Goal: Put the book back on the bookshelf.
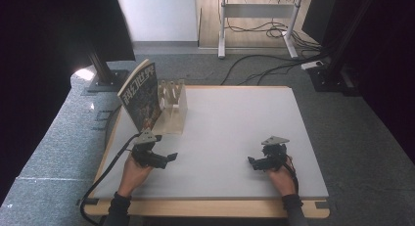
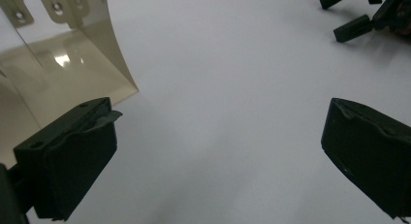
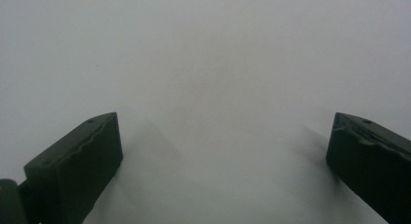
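Spreading across most of the high view is the white table [image 1: 230, 138], bare through its middle and right; at its far left corner a magazine [image 1: 141, 95] stands on edge, tilted, leaning against a clear plastic rack [image 1: 173, 108] whose upright dividers rise just beside the cover; the slots that show look empty, though the magazine hides the rack's left side and I cannot tell whether it sits in a slot or merely rests against the outside; the left gripper [image 1: 169, 157] lies low on the table just in front of the rack and magazine, its jaws spread wide with nothing between them, and in the left gripper view the curved clear base of the rack [image 2: 72, 73] sits just beyond the left jaw; the right gripper [image 1: 253, 162] rests well apart on the near right of the table, jaws likewise wide apart and empty over bare white surface; judging from this, the work in hand is probably reaching for the magazine, and doing it well likely means lifting the left gripper off the table, turning it so the jaws straddle the thin free edge of the cover rather than the rack wall, closing only once the pages are well between them; the right gripper could steady the light rack, which may slide or tip when the magazine moves.
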